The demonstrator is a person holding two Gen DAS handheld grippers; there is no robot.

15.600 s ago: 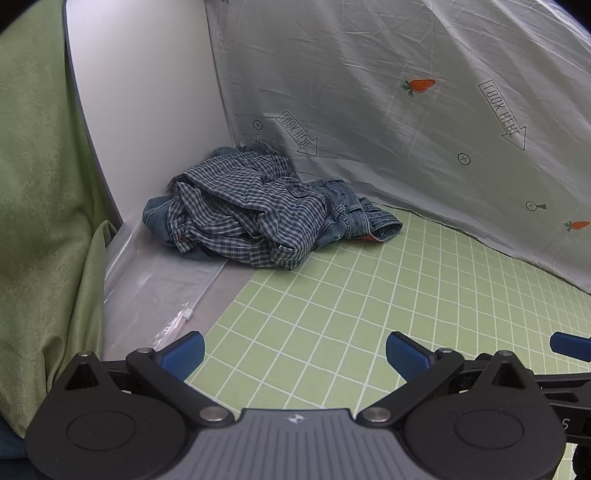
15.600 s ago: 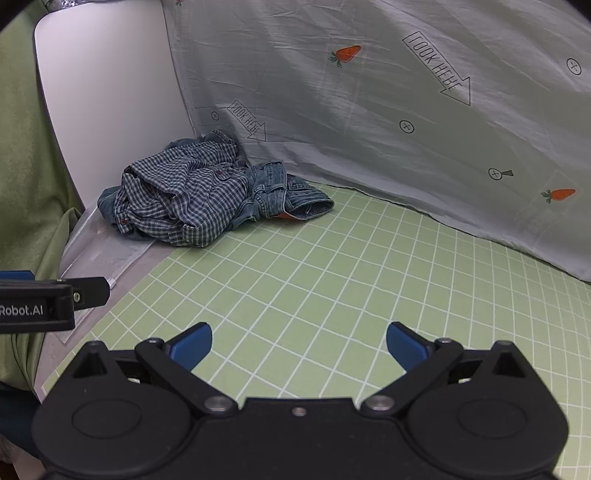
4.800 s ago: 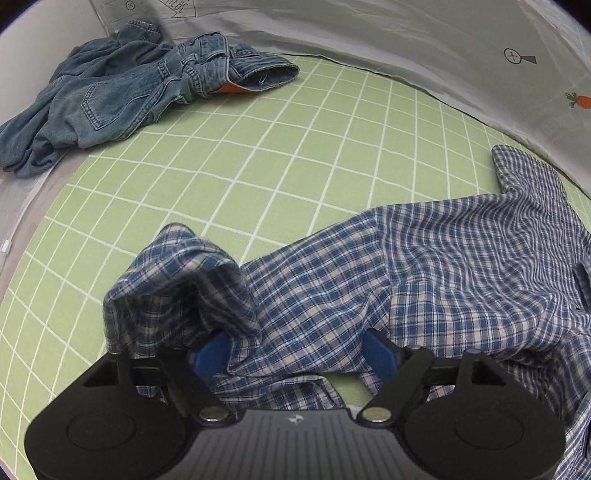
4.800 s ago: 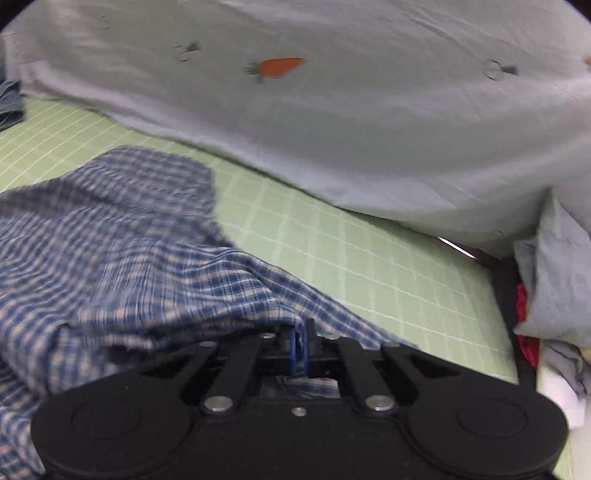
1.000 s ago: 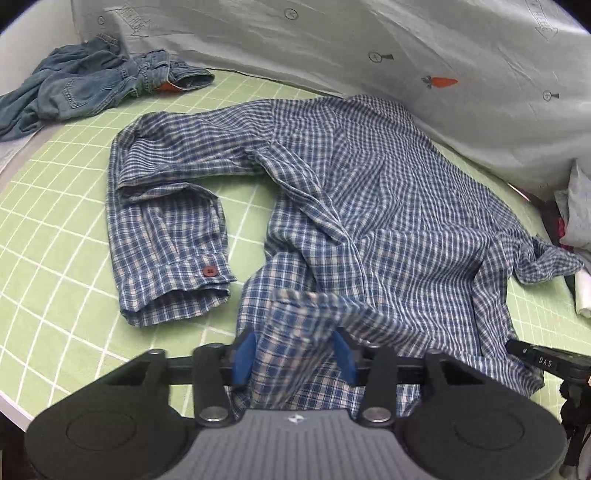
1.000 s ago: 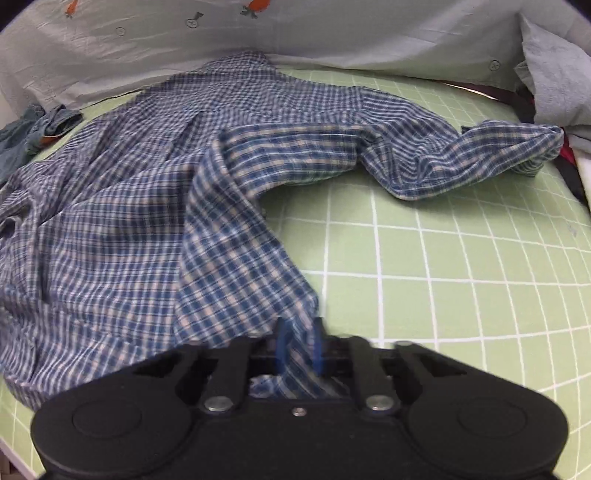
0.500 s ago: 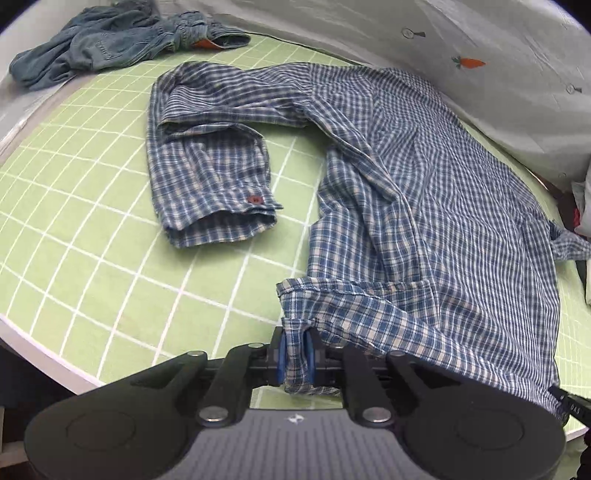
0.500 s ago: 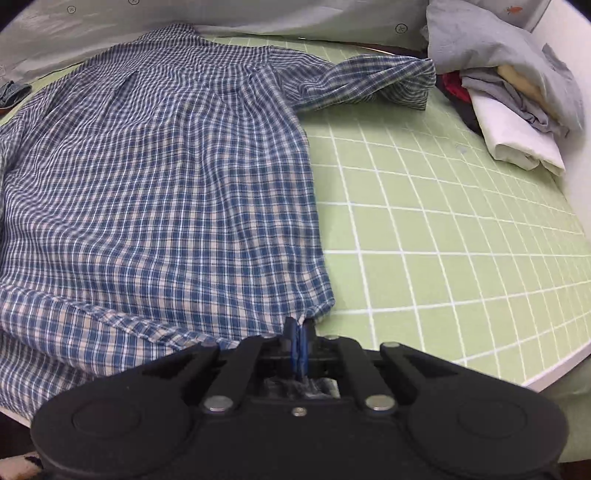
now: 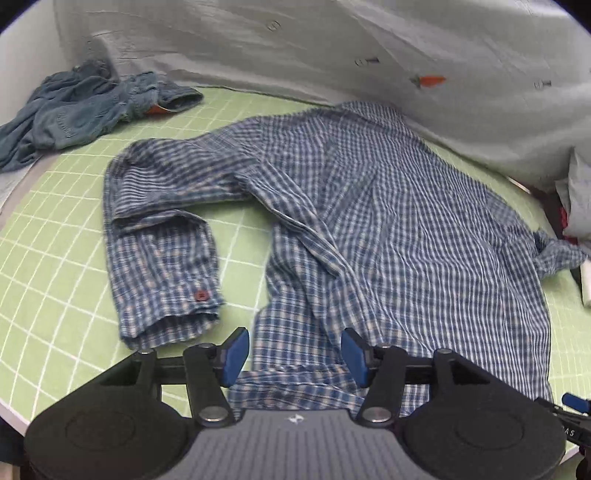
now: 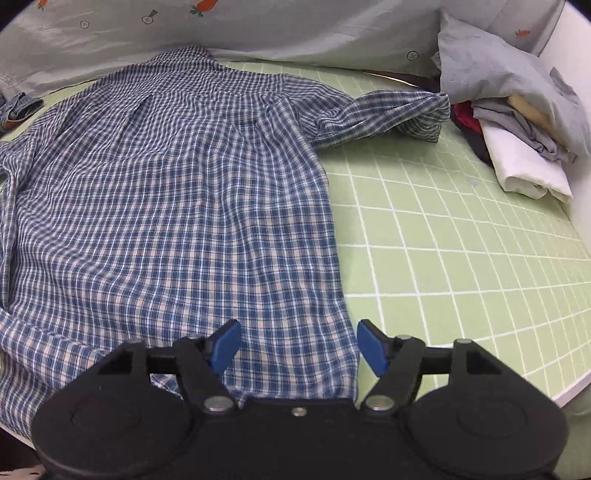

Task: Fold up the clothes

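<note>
Half a second ago both clamped on the hem of the plaid shirt point(image 10: 184, 192); now both released. Left tool point(image 9: 294, 352) with blue pads spread wide, nothing between them, low over the near left corner of the hem. Right tool point(image 10: 298, 345) also spread apart and empty, above the near right corner of the same hem. Shirt lying back side up and mostly flat on the green gridded table point(image 10: 461, 236), collar at the far edge against the grey printed sheet point(image 10: 258, 33). Left sleeve point(image 9: 162, 236) bent back on itself, cuff with a red button turned toward the near edge. Right sleeve point(image 10: 388, 114) stretched out sideways, cuff close to a pile of grey and white clothes point(image 10: 517, 122) at the right side. Some wrinkles along the left half of the body. Crumpled jeans point(image 9: 85, 110) in the far left corner, well apart from the shirt.
</note>
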